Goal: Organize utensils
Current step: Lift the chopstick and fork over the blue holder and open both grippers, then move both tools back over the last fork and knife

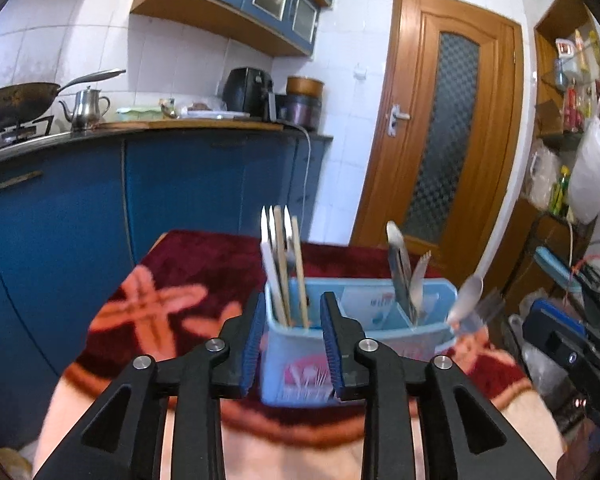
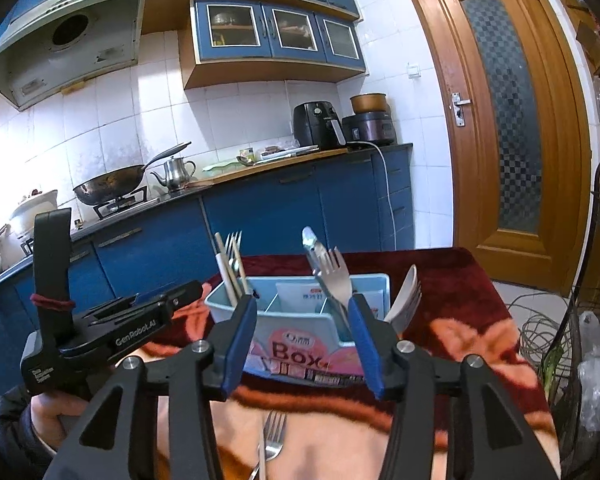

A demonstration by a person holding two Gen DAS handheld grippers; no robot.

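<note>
Table under dark red floral plush cloth (image 2: pixel 460 304); light blue plastic utensil box (image 2: pixel 300 344) stands on it; steel fork (image 2: pixel 274 436) lies flat, near edge.

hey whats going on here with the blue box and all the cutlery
A person is sorting utensils into a light blue divided box on a red patterned cloth. The left gripper and right gripper both sit just in front of the box, open and holding nothing. Chopsticks stand in the left compartment, a fork in the middle and a spoon at the right end. One fork lies on the cloth, not yet put away.
</note>
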